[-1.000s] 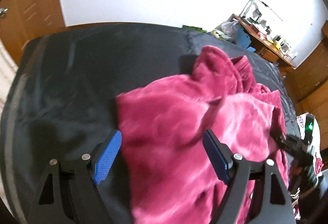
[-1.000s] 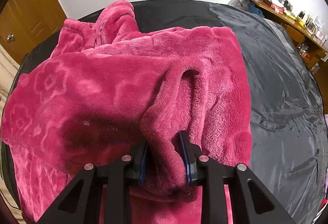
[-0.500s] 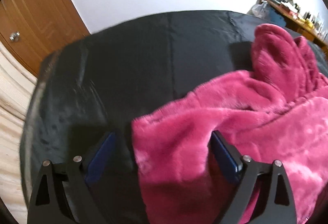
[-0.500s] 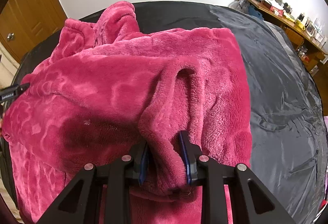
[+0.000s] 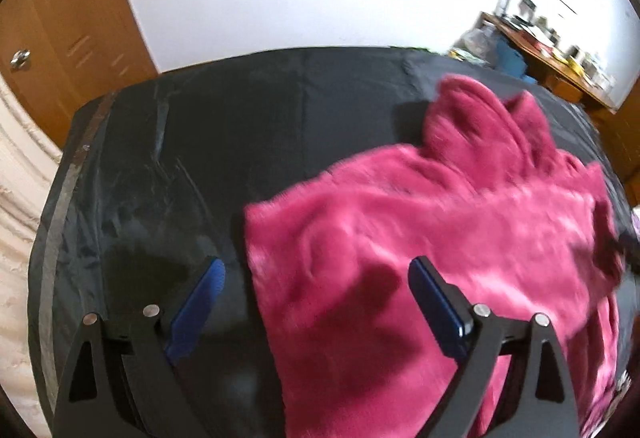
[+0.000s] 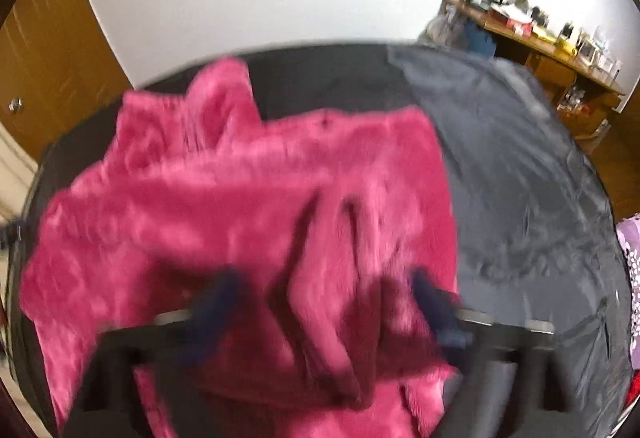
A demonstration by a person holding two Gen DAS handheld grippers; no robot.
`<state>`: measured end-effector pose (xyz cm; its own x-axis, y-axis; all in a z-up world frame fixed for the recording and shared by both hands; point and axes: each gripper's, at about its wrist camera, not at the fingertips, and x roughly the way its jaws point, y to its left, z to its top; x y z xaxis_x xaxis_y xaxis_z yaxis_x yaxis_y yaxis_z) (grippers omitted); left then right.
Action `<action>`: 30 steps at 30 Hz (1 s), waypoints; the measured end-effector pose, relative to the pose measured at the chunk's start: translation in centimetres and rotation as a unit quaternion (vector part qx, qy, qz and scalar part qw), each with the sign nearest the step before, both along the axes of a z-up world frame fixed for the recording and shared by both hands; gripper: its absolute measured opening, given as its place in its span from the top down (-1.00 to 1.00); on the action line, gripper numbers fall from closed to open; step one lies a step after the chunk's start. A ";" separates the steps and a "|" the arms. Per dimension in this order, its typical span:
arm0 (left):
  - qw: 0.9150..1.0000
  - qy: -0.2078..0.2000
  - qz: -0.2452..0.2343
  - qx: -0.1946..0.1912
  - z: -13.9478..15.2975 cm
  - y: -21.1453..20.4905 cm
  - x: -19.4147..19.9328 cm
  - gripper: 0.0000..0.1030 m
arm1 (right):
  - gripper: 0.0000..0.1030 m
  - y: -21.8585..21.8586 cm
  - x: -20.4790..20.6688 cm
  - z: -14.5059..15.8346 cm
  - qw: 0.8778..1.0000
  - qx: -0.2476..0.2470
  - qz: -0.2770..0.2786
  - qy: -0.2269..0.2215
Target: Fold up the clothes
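Magenta fleece garment (image 5: 440, 238) heaped on dark sheet (image 5: 180, 157). Left gripper (image 5: 316, 278) spread wide, garment's left edge between pads, nothing pinched. Right gripper (image 6: 324, 292) opening, blurred, raised fleece ridge between jaws, pads clear of it. Wooden door (image 5: 60, 37) beyond, left.

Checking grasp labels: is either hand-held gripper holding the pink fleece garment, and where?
Nothing is held. The right hand-held gripper is opening around a fold of the pink fleece garment; the left stands open.

Magenta fleece garment (image 5: 440, 238), black cover (image 5: 200, 141)
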<state>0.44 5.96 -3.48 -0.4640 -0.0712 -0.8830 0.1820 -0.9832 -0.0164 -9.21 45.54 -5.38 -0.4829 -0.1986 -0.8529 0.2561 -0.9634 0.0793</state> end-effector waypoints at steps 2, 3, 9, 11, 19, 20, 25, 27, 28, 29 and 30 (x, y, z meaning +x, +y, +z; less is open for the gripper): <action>1.000 -0.011 -0.010 -0.002 -0.8 0.7 0.6 -0.84 | -0.84 -0.7 -0.6 0.2 1.000 0.015 0.011 0.004; 1.000 -0.019 -0.009 -0.004 -1.4 0.9 0.8 -0.84 | -0.84 -1.1 -0.8 0.0 0.999 0.035 0.016 0.003; 0.999 -0.044 0.013 0.022 -4.1 0.6 1.3 -0.84 | -0.83 -0.5 -2.3 -4.2 0.995 0.051 0.030 -0.076; 0.998 -0.045 0.016 0.030 -4.6 0.4 1.4 -0.85 | -0.83 0.2 -2.4 -4.6 0.996 0.039 0.031 -0.079; 0.999 -0.042 0.014 0.024 -4.9 0.7 1.3 -0.87 | -0.75 1.5 -3.0 -4.5 0.995 -0.003 0.024 -0.092; 0.999 -0.042 0.016 0.024 -4.8 0.8 1.3 -0.87 | -0.60 2.2 -3.1 -4.1 0.996 -0.017 0.006 -0.092; 0.999 -0.038 0.013 0.008 -4.0 1.5 1.4 -0.87 | -0.07 4.1 -3.1 -2.6 0.993 -0.079 -0.024 -0.088; 0.999 -0.038 0.013 0.005 -3.8 1.4 1.2 -0.87 | -0.07 3.6 -2.8 -2.1 0.994 -0.074 -0.014 -0.075; 0.999 -0.037 0.013 0.005 -3.8 1.5 1.1 -0.87 | -0.07 3.4 -2.6 -1.8 0.995 -0.071 -0.009 -0.069; 0.999 -0.037 0.013 0.005 -3.7 1.5 1.1 -0.87 | -0.07 3.1 -2.4 -1.6 0.995 -0.070 -0.005 -0.064; 0.999 -0.037 0.014 0.006 -3.7 1.5 1.1 -0.88 | -0.07 2.7 -2.2 -1.4 0.996 -0.071 -0.001 -0.060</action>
<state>1.49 7.42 -7.13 -0.3955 -0.0728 -0.9156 0.2098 -0.9777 -0.0130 -11.41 48.28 -6.75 -0.3794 -0.3198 -0.8682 0.2340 -0.9410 0.2444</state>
